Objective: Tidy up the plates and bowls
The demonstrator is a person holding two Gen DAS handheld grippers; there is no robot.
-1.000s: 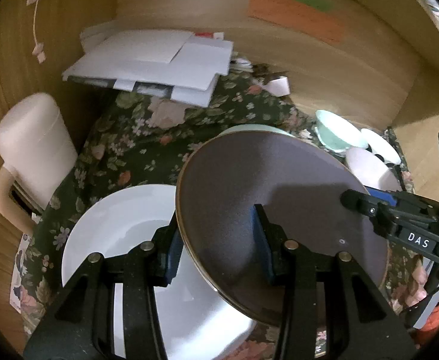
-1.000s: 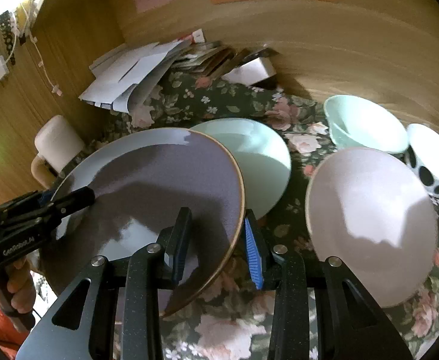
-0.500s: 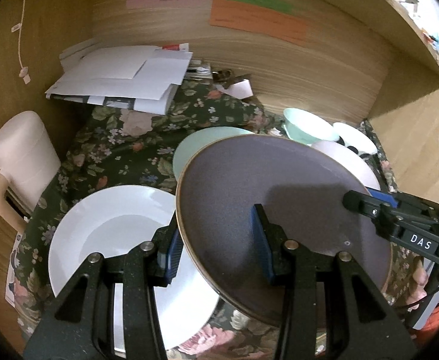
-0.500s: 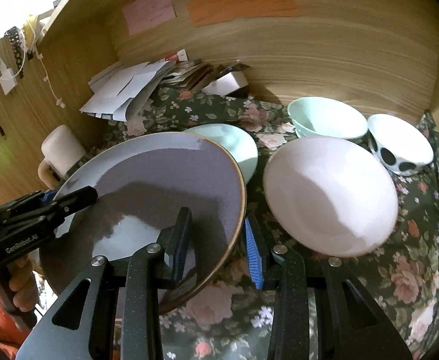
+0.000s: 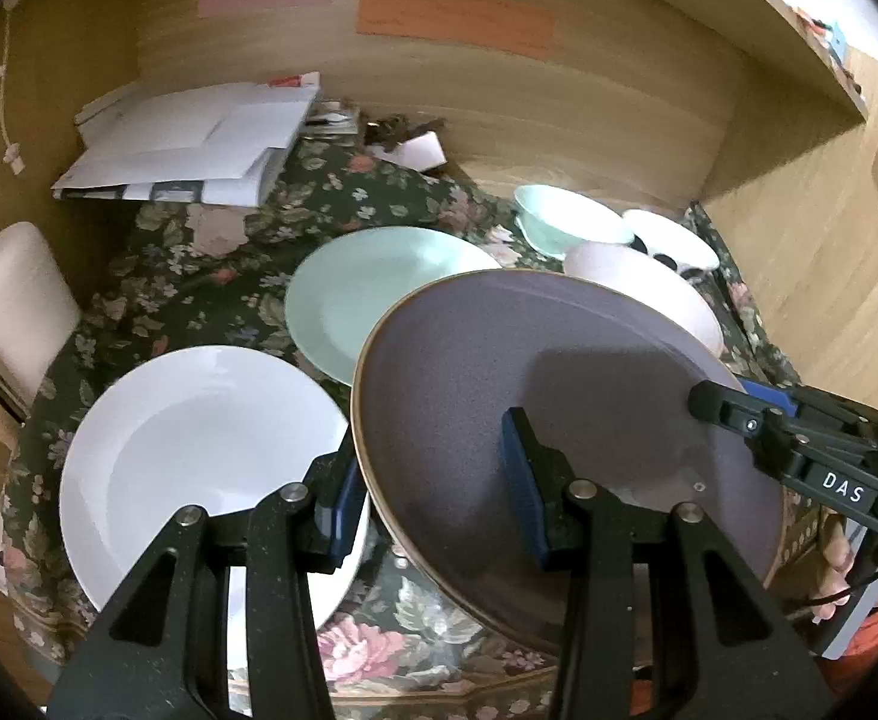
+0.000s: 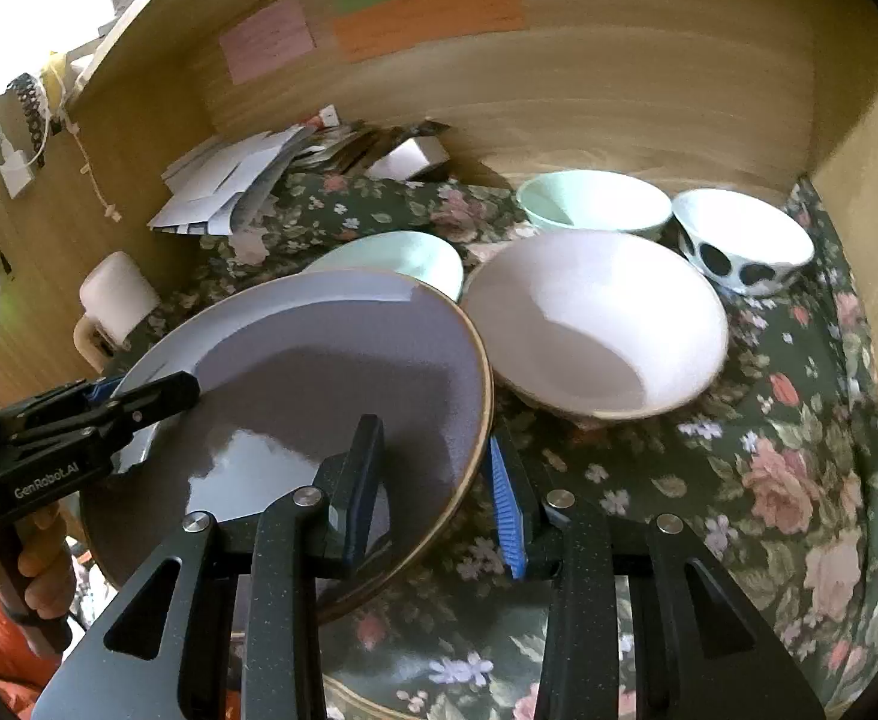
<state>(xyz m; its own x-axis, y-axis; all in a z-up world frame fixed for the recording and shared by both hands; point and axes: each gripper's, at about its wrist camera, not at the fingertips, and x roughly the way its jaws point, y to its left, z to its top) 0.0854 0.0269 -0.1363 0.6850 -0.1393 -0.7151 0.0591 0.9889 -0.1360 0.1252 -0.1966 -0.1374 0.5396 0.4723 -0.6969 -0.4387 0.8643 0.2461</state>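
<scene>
While gripped both sides, grey plate (image 5: 565,420) tilted

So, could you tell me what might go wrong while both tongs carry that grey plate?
The grey plate is pinched only at opposite rims by the left tongs and right tongs, so uneven motion could let it slip. It is tilted close to the pink bowl and mint plate, so it may clip them.

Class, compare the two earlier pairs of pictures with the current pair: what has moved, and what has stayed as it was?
Both grippers have carried the grey plate back, away from the wooden wall: the mint plate, hidden behind it before, now shows almost fully, and the white plate shows more too. Unchanged: the left gripper and right gripper stay clamped on opposite rims; the bowls and papers lie where they were.
</scene>
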